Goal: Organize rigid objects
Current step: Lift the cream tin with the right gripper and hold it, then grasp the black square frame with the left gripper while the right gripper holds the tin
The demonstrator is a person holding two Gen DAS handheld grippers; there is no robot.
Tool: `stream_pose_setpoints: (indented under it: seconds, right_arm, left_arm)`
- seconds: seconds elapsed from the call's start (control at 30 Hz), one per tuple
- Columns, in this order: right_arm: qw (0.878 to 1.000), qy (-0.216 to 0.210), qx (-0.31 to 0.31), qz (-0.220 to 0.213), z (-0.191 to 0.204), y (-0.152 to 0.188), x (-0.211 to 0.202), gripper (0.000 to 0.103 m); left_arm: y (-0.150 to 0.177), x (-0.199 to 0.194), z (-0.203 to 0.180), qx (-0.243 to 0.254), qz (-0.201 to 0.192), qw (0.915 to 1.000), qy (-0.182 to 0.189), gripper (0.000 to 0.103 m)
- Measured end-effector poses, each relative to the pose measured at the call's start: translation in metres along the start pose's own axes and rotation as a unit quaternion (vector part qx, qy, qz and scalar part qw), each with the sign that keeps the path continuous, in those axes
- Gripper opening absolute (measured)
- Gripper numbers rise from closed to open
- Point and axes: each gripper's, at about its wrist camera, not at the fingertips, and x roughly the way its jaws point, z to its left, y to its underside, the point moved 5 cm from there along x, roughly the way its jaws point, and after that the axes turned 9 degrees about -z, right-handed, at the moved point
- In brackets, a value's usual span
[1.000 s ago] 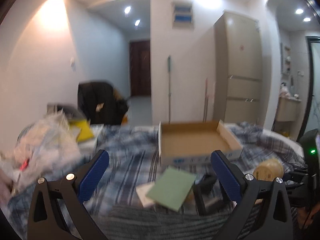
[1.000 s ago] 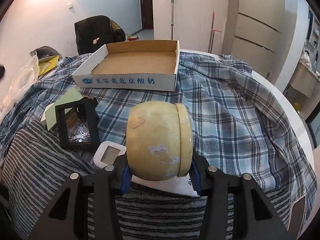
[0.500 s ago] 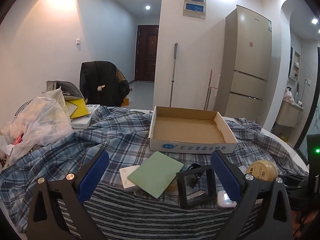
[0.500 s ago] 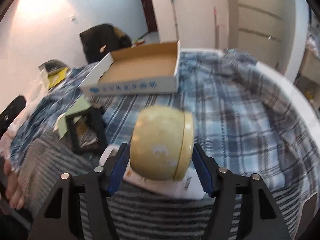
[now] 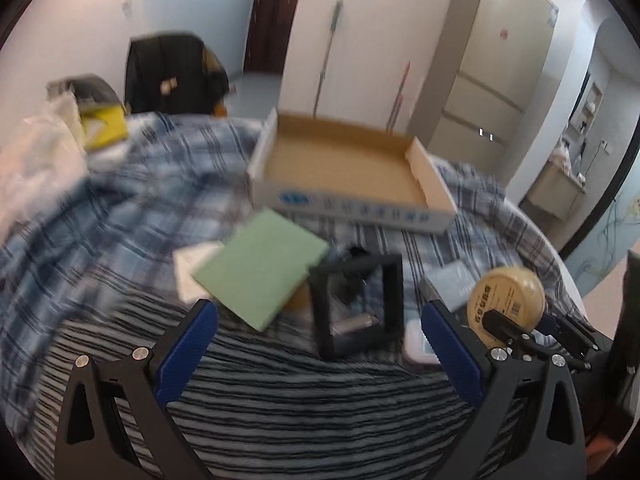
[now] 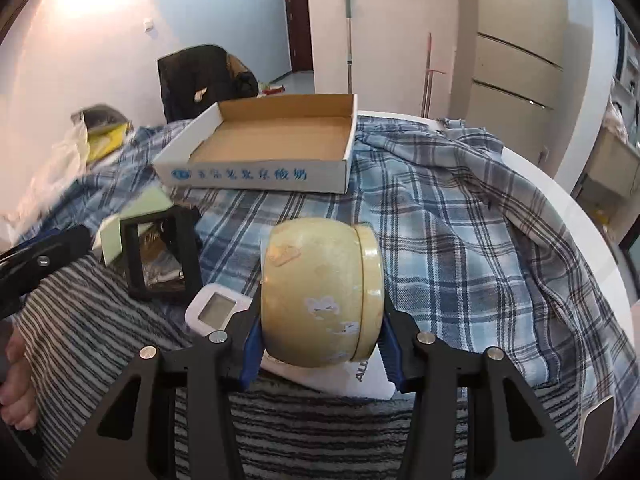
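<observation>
My right gripper [image 6: 320, 340] is shut on a yellow round tin [image 6: 320, 292], held on its side above the cloth; the tin also shows in the left wrist view [image 5: 506, 304]. My left gripper [image 5: 320, 336] is open and empty above the striped cloth. Ahead of it lie a green card [image 5: 262, 268], a black frame box [image 5: 356, 304] and a small white device [image 6: 218, 308]. An empty cardboard box [image 6: 272, 152] sits farther back, also in the left wrist view [image 5: 348, 172].
A plaid cloth [image 6: 460, 220] and a striped towel [image 6: 100, 340] cover the round table. A plastic bag [image 5: 36, 156] and yellow item [image 5: 102, 130] lie at the left. A chair with a dark jacket [image 6: 200, 76] and a fridge [image 5: 492, 64] stand behind.
My left gripper has tilted down and moved closer to the items on the cloth. My right gripper still holds the tin, shifted slightly and steadier.
</observation>
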Motion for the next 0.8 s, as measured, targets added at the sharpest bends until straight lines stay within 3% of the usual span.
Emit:
stream_pose_setpoints:
  seconds: [0.17, 0.33, 0.57, 0.8]
  right_arm:
    - [1.0, 0.006, 0.011, 0.003, -0.005, 0.001, 0.0, 0.047]
    - [1.0, 0.008, 0.012, 0.003, -0.006, 0.001, 0.0, 0.047]
    - [1.0, 0.01, 0.009, 0.003, -0.006, 0.002, -0.001, 0.047]
    - [1.0, 0.012, 0.003, 0.003, -0.004, 0.002, 0.0, 0.047]
  left_arm:
    - [-0.001, 0.024, -0.016, -0.002, 0.02, 0.9996, -0.02, 0.103]
    - [-0.004, 0.046, -0.017, -0.005, 0.036, 0.9944, -0.099, 0.103]
    - [-0.001, 0.056, -0.024, -0.033, 0.054, 0.994, -0.09, 0.103]
    - [-0.003, 0.07, -0.034, -0.002, 0.044, 0.9906, -0.129, 0.103]
